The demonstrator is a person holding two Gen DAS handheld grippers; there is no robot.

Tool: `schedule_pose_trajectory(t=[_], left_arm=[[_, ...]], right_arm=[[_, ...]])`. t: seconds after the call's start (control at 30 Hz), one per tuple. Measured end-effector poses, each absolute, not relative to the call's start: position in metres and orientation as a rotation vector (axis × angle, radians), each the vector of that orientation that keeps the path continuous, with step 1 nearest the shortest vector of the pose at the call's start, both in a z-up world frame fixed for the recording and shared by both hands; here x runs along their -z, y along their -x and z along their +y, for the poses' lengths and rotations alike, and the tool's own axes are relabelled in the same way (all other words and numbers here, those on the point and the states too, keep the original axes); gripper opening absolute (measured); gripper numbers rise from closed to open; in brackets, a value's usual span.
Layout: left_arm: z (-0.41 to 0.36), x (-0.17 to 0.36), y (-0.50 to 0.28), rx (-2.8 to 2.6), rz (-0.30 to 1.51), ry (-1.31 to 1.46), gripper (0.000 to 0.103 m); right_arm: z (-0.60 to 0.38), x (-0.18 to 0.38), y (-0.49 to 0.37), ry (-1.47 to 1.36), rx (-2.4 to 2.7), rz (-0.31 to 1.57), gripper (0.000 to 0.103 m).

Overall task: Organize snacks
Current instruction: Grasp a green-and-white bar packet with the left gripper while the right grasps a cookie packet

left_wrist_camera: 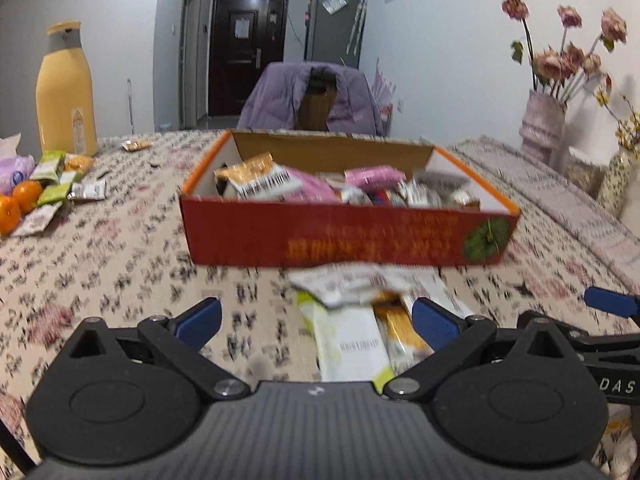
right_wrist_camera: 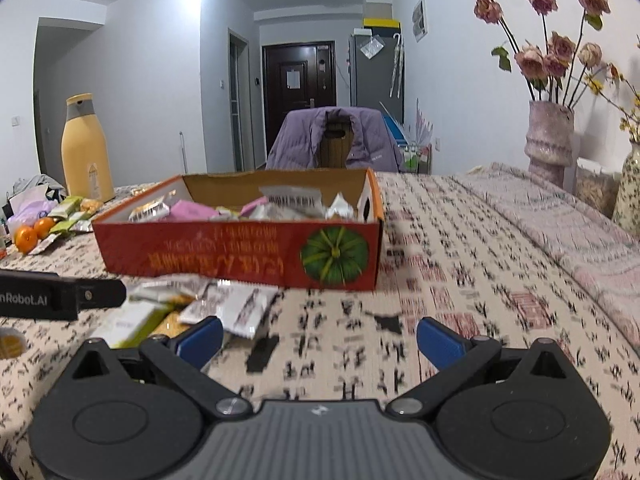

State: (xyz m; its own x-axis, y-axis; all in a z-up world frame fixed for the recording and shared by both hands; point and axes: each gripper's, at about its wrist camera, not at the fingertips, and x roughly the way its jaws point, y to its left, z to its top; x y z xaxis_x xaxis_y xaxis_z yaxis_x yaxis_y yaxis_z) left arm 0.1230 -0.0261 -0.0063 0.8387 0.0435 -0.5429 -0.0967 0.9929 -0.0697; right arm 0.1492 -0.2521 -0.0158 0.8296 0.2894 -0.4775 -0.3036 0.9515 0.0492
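A red cardboard box (left_wrist_camera: 344, 236) with several snack packets inside sits on the patterned tablecloth; it also shows in the right wrist view (right_wrist_camera: 240, 252). A loose pile of snack packets (left_wrist_camera: 360, 320) lies just in front of the box, also seen in the right wrist view (right_wrist_camera: 192, 312). My left gripper (left_wrist_camera: 318, 322) is open and empty, low over the pile. My right gripper (right_wrist_camera: 320, 340) is open and empty over bare cloth to the right of the pile. Its blue fingertip shows at the right edge of the left wrist view (left_wrist_camera: 608, 304).
A second group of snack packets (left_wrist_camera: 60, 184) lies at the far left beside oranges (left_wrist_camera: 18, 202) and a tall yellow bottle (left_wrist_camera: 66, 92). A vase of dried roses (right_wrist_camera: 550, 136) stands at the back right. A chair with a purple jacket (left_wrist_camera: 316, 100) is behind the table.
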Motion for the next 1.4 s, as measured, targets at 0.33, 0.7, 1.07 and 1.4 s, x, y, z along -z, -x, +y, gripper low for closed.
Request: schedule_pose_trajectory(t=[0.33,0.7,1.07,1.4], left_arm=[[-0.043,0.03,-0.114,-0.054,0.642,0.064,0.101],[-0.035,0.035,-0.108,-0.061,0.64,0.104,0.073],[-0.021,0.032,-0.098,-0.076,0.595,0.124,0.04],[-0.01,0.016,-0.08,-0.069,0.508,0.101,0.04]], right_arm=[[-0.261,0.032,-0.138,0.011,-0.309,0.548,0.103],[-0.261,0.037,-0.133,0.007,-0.304,0.562,0.103],[-0.252,0.036,-0.13,0.018,-0.313,0.574,0.103],[-0.211,0.028,-0.133,0.061,-0.393,0.588,0.103]])
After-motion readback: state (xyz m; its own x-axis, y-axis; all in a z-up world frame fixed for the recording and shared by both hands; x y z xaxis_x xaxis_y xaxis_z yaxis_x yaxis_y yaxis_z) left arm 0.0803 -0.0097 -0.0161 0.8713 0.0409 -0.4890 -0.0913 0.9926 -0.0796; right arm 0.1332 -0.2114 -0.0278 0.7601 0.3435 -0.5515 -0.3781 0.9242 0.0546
